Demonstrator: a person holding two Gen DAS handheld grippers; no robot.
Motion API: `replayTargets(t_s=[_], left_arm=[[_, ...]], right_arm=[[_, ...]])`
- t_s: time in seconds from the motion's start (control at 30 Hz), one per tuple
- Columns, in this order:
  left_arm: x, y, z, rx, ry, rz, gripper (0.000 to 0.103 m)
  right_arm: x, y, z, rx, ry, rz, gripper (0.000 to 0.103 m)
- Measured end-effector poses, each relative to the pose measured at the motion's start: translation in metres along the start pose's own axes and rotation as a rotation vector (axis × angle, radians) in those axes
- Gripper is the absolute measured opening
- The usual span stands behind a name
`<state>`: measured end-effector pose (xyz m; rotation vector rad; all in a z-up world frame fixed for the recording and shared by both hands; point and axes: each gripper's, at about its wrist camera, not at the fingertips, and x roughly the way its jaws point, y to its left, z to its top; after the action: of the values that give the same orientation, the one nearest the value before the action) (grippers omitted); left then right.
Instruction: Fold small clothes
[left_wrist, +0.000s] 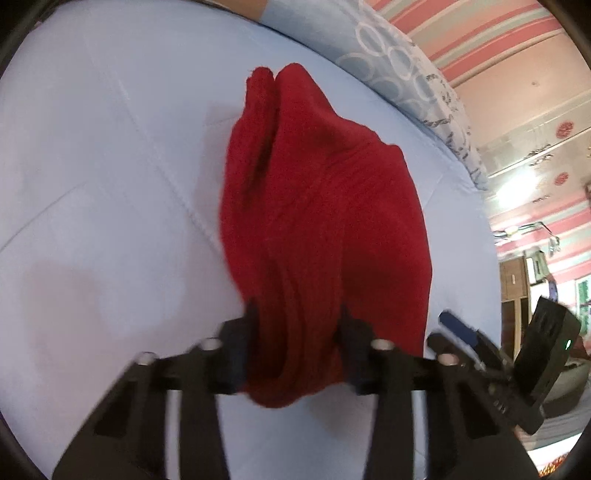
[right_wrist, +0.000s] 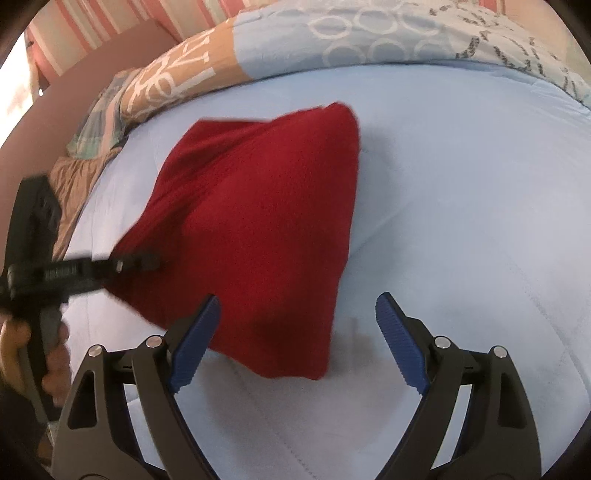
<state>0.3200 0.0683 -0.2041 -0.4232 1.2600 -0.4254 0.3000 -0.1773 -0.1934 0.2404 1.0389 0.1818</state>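
We see a pale blue bed sheet (right_wrist: 461, 184) under a red knit garment (right_wrist: 258, 221). It looks soft and limp; we'd grip its free corner. Left tool (left_wrist: 295, 354) clamps its bunched edge; right tool (right_wrist: 295, 343) gapes beside it.

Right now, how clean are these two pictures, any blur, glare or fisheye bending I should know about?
Left wrist view: the red knit garment and the left tongs clamped on it are motion-smeared; a blown-out window glares at the right edge. Right wrist view: the open right tongs look sharp, but the garment's edges and the other tool at left are blurred. Both views bow the blue bedsheet heavily.
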Motion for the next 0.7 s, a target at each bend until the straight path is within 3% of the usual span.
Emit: replayTargets(t_s=[0.07,0.13,0.23,0.33,0.4,0.5,0.7], left_arm=[[-0.001,0.001,-0.012,-0.041,0.011,-0.011,0.036],[0.014,0.002,-0.024,-0.014,0.042,0.070,0.042],[0.023,0.002,-0.027,0.018,0.017,0.126,0.069],[0.007,-0.006,-0.024,0.051,-0.051,0.154,0.097],[0.006,-0.007,-0.023,0.049,-0.058,0.097,0.098],[0.027,-0.002,-0.024,0.013,0.022,0.007,0.098],[0.051,-0.012,-0.015,0.048,0.026,0.018,0.100]], right_arm=[[-0.002,-0.002,-0.001,-0.007,-0.002,-0.009,0.087],[0.005,-0.004,-0.004,-0.014,0.023,-0.017,0.087],[0.007,-0.007,-0.004,-0.030,0.024,-0.020,0.088],[0.005,-0.016,0.001,-0.023,0.003,0.027,0.099],[0.009,-0.027,0.007,0.014,0.001,0.120,0.100],[0.029,-0.039,0.013,0.069,0.058,0.200,0.100],[0.048,-0.032,0.017,0.015,0.086,0.221,0.100]])
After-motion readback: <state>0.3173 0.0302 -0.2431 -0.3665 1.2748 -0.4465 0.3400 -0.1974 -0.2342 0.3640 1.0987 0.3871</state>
